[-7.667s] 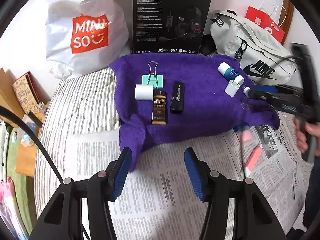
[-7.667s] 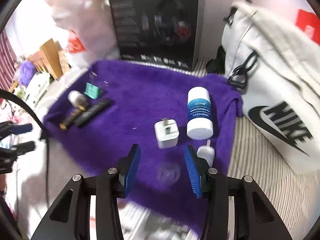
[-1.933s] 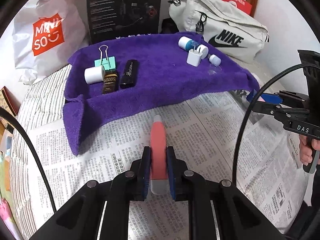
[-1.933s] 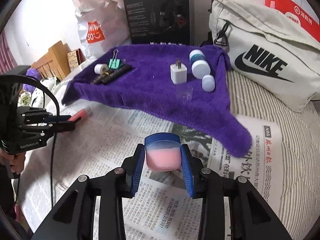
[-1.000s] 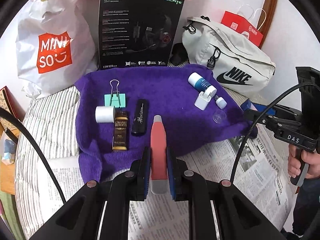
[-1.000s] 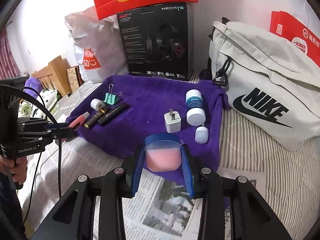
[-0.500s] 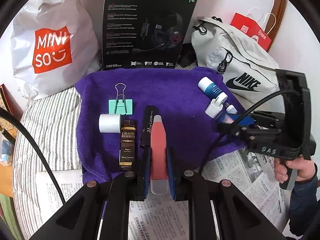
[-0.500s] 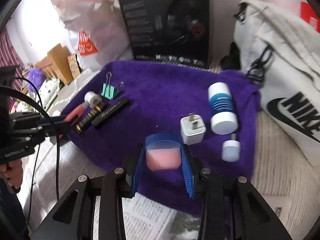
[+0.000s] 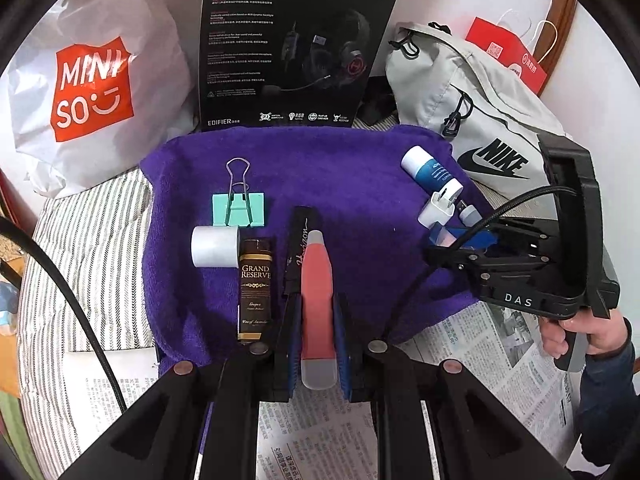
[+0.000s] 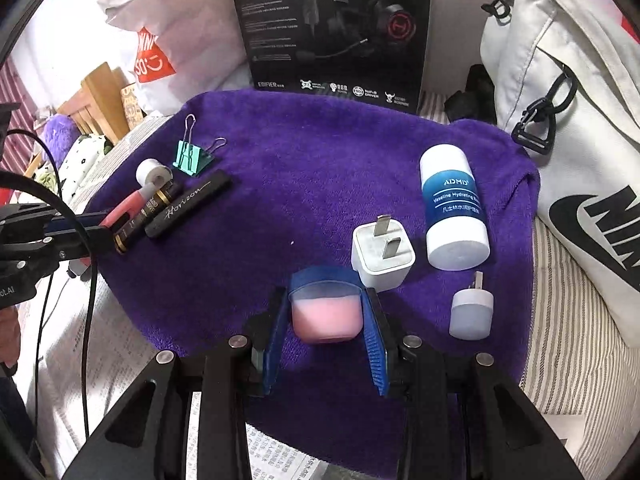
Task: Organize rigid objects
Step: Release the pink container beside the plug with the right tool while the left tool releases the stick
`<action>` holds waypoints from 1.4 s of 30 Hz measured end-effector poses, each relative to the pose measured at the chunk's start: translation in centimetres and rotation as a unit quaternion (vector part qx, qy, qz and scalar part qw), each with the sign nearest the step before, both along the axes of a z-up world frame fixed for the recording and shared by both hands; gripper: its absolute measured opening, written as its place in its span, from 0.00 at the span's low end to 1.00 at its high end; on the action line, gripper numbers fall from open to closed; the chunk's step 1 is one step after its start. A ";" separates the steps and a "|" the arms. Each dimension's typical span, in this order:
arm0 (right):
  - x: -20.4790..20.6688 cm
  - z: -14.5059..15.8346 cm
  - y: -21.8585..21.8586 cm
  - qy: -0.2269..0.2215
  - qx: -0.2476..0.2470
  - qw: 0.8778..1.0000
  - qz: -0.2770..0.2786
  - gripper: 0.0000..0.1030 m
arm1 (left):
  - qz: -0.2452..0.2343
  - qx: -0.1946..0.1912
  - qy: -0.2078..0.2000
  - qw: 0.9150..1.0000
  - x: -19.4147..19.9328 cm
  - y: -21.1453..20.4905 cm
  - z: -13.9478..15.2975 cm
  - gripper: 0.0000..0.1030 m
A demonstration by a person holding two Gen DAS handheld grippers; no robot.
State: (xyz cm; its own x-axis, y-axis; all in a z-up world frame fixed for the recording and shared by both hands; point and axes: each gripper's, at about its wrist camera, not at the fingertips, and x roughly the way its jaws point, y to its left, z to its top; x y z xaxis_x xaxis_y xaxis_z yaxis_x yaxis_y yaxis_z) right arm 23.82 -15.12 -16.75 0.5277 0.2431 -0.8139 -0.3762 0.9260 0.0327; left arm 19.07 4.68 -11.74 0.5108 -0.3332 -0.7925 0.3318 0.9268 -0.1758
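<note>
While the purple towel [image 9: 360, 168] lies spread beneath both my tools, I go from its left side: a white roll [image 9: 215, 247], a green binder clip [image 9: 239, 209], a brown Grand Reserve bar [image 9: 255, 288] and a black Horizon stick [image 9: 299, 249] lie side by side. My left gripper [image 9: 318, 336] is clenched on the coral tube [image 9: 317, 292], which runs lengthwise between the blue pads, its tip beside the black stick. Further right, my right gripper [image 10: 326, 338] grasps the pink jar [image 10: 326, 318] by its sides over the towel, just in front of the white charger plug [image 10: 382, 258], with the blue-labelled bottle [image 10: 454, 208] and a small grey cap [image 10: 471, 314] beyond.
</note>
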 end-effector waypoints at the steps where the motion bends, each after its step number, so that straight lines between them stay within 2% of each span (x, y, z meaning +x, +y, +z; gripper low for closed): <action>1: 0.0 0.0 0.0 -0.001 -0.002 1.000 0.001 0.35 | -0.002 -0.001 0.001 1.000 0.0 0.0 0.0 0.15; 12: 0.2 0.3 0.0 0.007 -0.007 1.000 0.013 0.38 | -0.007 0.004 0.010 1.000 0.5 -0.8 -0.3 0.15; 15: 0.1 0.5 -0.1 0.005 -0.009 1.000 0.016 0.45 | -0.008 0.005 0.014 1.000 0.8 -0.9 -0.5 0.15; 21: -0.5 1.4 -0.8 -0.003 -0.008 1.000 0.013 0.48 | -0.010 0.004 0.021 1.000 1.5 -1.3 -1.0 0.15; 32: -1.6 2.8 -1.5 -0.022 0.005 1.000 0.007 0.48 | -0.015 0.009 0.033 0.999 3.3 -2.6 -1.8 0.15; 42: -2.2 2.9 -2.7 -0.019 0.023 1.000 -0.005 0.48 | -0.023 0.021 0.038 0.999 4.5 -4.0 -2.4 0.15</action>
State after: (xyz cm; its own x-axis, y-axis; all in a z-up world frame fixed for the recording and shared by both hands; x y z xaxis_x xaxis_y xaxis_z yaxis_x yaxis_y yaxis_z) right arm 21.64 -17.82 -13.86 0.5605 0.2740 -0.7815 -0.3679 0.9278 0.0614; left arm 23.55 0.69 -14.10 0.4337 -0.3206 -0.8421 0.3612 0.9181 -0.1635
